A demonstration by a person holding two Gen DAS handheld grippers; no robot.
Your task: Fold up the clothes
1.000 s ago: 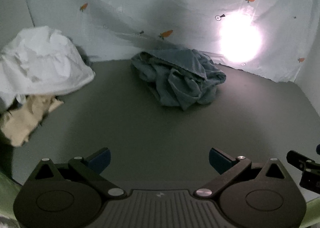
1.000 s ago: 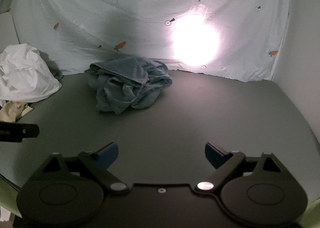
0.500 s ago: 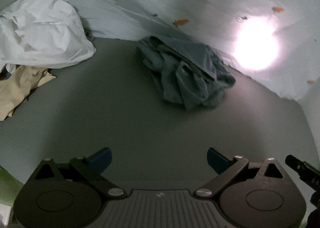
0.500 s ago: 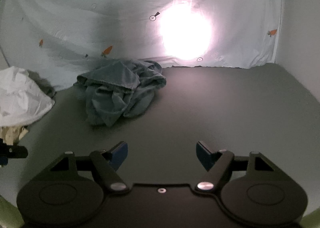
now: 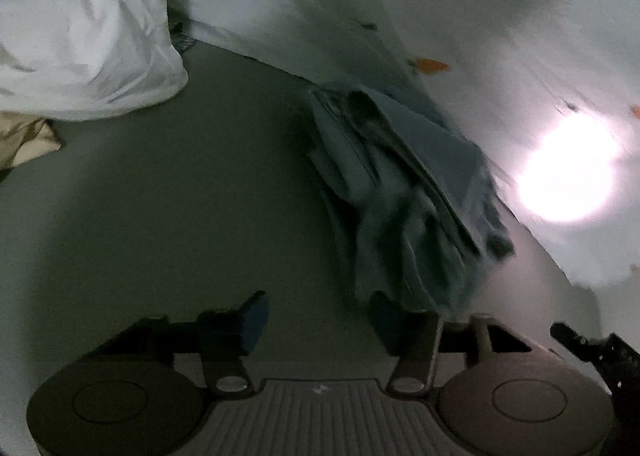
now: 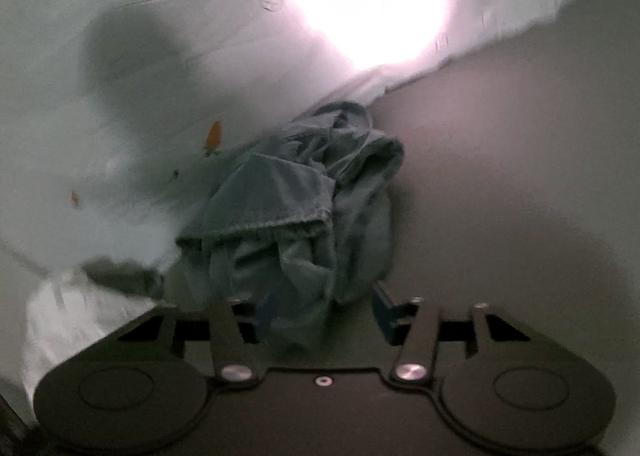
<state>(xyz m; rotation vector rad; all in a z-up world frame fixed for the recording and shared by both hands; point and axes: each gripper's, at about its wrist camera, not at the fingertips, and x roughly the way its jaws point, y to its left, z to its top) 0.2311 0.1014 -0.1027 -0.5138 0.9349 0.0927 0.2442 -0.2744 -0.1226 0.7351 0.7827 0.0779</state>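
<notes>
Currently, the step in hand is the first pick-up: the crumpled blue garment (image 6: 304, 212) lies unfolded on the dark surface (image 5: 168, 224), against the carrot-print backdrop sheet (image 5: 460, 4). The right tongs (image 6: 320, 308) stand open with the garment's near edge between the pads, not clamped. The left tongs (image 5: 316, 316) are open and empty, just beside the heap. Next, closing on an edge and spreading appears necessary. A white garment (image 5: 80, 28) lies well apart.

Dark table (image 5: 168, 216) under crumpled clothes (image 5: 404, 192)
</notes>
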